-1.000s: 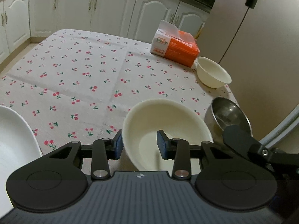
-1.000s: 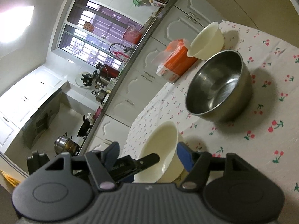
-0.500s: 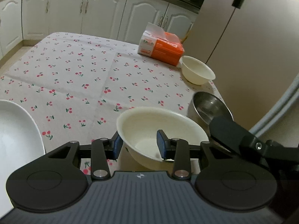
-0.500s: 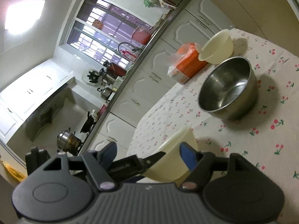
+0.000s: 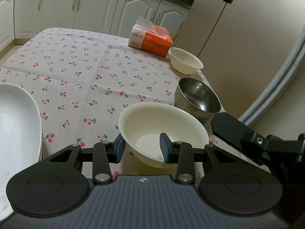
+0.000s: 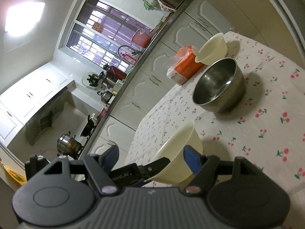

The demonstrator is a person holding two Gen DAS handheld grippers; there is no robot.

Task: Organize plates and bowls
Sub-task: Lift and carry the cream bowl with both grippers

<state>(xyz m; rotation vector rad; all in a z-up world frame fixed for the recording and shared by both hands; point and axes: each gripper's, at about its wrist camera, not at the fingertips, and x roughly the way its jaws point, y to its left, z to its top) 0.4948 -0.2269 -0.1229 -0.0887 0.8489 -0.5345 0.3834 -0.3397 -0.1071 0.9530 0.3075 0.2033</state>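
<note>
My left gripper [image 5: 141, 148] is shut on the near rim of a cream bowl [image 5: 152, 122], one finger inside and one outside, and holds it lifted above the cherry-print tablecloth [image 5: 76, 72]. The same bowl shows tilted in the right wrist view [image 6: 181, 148]. My right gripper [image 6: 150, 158] is open and empty; the left gripper's finger and the bowl sit between its fingers. A steel bowl [image 5: 198, 99] [image 6: 219, 87] stands on the table behind, and a smaller cream bowl [image 5: 185, 60] [image 6: 212, 48] beyond it. A white plate [image 5: 17, 126] lies at the left edge.
An orange tissue box [image 5: 150, 38] [image 6: 185, 66] stands at the table's far side. A fridge [image 5: 247, 38] rises close to the table's right edge. White kitchen cabinets [image 5: 76, 5] line the wall behind.
My left gripper has lifted the cream bowl off the table and raised it. The right gripper has pulled back a little and stays open.
</note>
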